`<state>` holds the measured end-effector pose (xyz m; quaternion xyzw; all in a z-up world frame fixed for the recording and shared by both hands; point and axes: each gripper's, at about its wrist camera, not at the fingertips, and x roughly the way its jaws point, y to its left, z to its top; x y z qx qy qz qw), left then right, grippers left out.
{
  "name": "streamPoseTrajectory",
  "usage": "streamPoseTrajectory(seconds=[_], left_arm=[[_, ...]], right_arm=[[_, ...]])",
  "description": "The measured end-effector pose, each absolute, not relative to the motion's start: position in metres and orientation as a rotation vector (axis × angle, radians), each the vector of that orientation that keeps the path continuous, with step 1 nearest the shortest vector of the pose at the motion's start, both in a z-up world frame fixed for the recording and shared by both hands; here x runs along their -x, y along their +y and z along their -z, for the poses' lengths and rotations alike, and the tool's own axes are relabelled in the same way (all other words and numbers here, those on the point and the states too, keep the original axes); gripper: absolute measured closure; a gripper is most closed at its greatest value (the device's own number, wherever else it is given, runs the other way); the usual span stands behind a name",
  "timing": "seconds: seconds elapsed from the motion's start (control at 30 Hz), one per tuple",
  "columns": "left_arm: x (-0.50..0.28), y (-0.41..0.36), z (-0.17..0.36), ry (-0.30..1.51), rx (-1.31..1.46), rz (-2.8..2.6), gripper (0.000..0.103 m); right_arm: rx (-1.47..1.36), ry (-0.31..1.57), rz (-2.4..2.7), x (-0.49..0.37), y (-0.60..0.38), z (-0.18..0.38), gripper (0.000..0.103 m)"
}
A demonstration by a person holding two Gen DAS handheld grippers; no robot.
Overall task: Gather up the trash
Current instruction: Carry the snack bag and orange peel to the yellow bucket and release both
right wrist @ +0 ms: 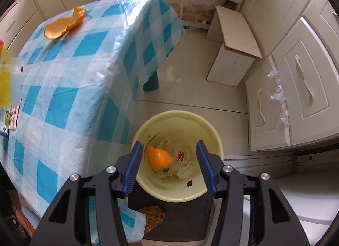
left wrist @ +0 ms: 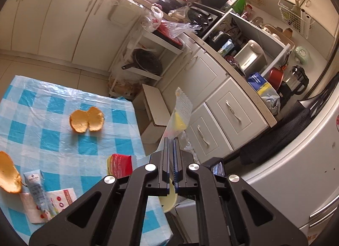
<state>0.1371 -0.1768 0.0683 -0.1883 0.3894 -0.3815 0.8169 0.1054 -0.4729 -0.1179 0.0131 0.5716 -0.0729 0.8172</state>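
Directly below the spread right gripper, an orange peel lies in the yellow bin. Ahead, the left gripper pinches a clear wrapper, its print perhaps too blurred to read.

We see a tablecloth with blue and white squares, like a checkerboard. Two orange peels lie on it, bright orange outside and pale yellow inside. Near them is a red and yellow packet and a grey-white tube. The wrapper in our left fingers is clear with a yellow patch and a white toothed edge. Our fingers are black with blue pads. The bin is pale yellow. Inside it we see an orange peel and white scraps with a bit of red. The cupboards are cream.
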Motion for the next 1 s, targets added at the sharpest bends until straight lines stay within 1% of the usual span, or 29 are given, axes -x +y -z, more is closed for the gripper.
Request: streamPoseTrajectory(seconds=[0.03,0.07,0.2,0.27,0.33,0.43,0.63,1.0], left_arm=[[-0.130,-0.187,-0.068,0.837,0.396,0.827,0.100],[-0.124,-0.197,-0.066,0.844,0.393,0.838,0.100],[-0.109,-0.236,-0.056,0.895,0.395,0.875,0.100],[-0.102,-0.255,-0.051,0.918,0.396,0.893,0.100],[-0.096,-0.274,-0.049,0.934,0.385,0.907,0.100],[-0.089,-0.297,-0.044,0.953,0.367,0.922,0.100],[-0.081,-0.339,-0.017,1.019,0.323,0.926,0.100],[-0.091,-0.410,0.093,1.221,0.218,0.808,0.100]], right_arm=[[-0.060,1.170,0.181,-0.101,-0.480,0.105,0.044],[-0.092,1.113,0.206,-0.096,-0.486,0.091,0.039],[-0.230,0.865,0.275,-0.072,-0.510,0.034,0.031],[-0.281,0.740,0.317,-0.059,-0.522,0.009,0.022],[-0.334,0.626,0.326,-0.044,-0.534,-0.010,0.019],[-0.409,0.528,0.344,-0.030,-0.552,-0.026,0.019],[-0.511,0.449,0.373,-0.015,-0.579,-0.038,0.019],[-0.529,0.447,0.302,-0.019,-0.572,-0.040,0.019]])
